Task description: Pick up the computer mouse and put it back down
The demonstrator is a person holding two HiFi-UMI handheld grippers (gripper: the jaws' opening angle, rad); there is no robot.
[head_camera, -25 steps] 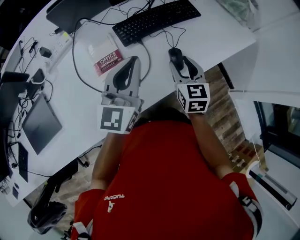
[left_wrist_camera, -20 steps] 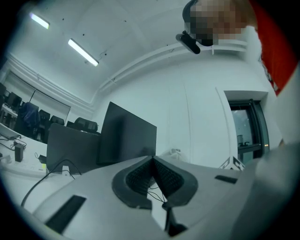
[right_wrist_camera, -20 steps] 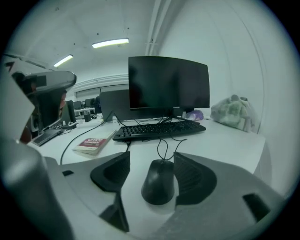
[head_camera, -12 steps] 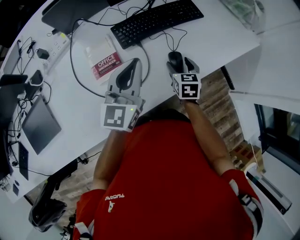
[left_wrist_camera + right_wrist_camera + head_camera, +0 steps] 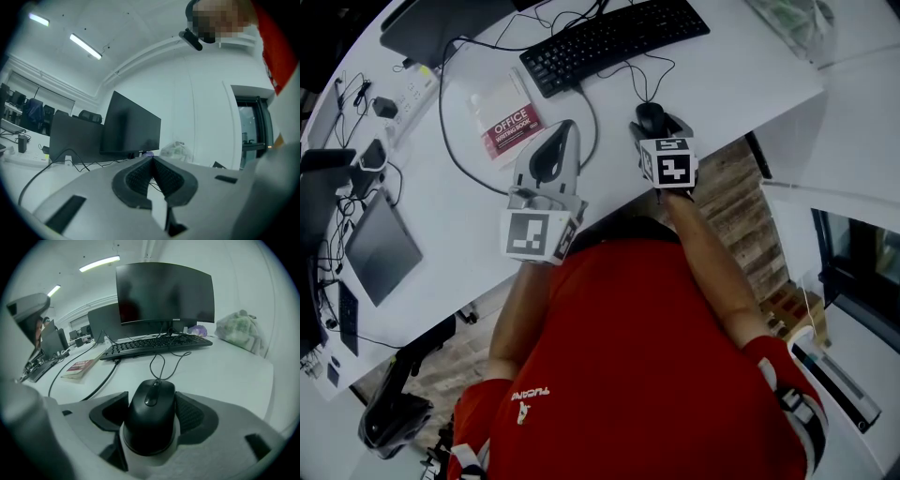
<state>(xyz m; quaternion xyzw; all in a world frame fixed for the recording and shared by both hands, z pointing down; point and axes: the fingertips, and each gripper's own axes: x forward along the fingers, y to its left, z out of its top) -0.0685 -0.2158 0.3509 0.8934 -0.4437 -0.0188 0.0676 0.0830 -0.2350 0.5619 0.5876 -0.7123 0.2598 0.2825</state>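
The black wired computer mouse [image 5: 149, 427] is seen resting on the white tabletop [image 5: 225, 371], between the jaws of the right claw [image 5: 150, 397]. Those jaws have just been opening and are spread wide, with the pads drawn off the mouse's sides. The left claw [image 5: 152, 159] is held level, its jaws pressed together on nothing. Compared with a second ago, the right claw has been lowered toward the tabletop.

On the desk [image 5: 741, 66], the mouse [image 5: 651, 116] lies before the keyboard [image 5: 609, 39], book [image 5: 508, 120] left.
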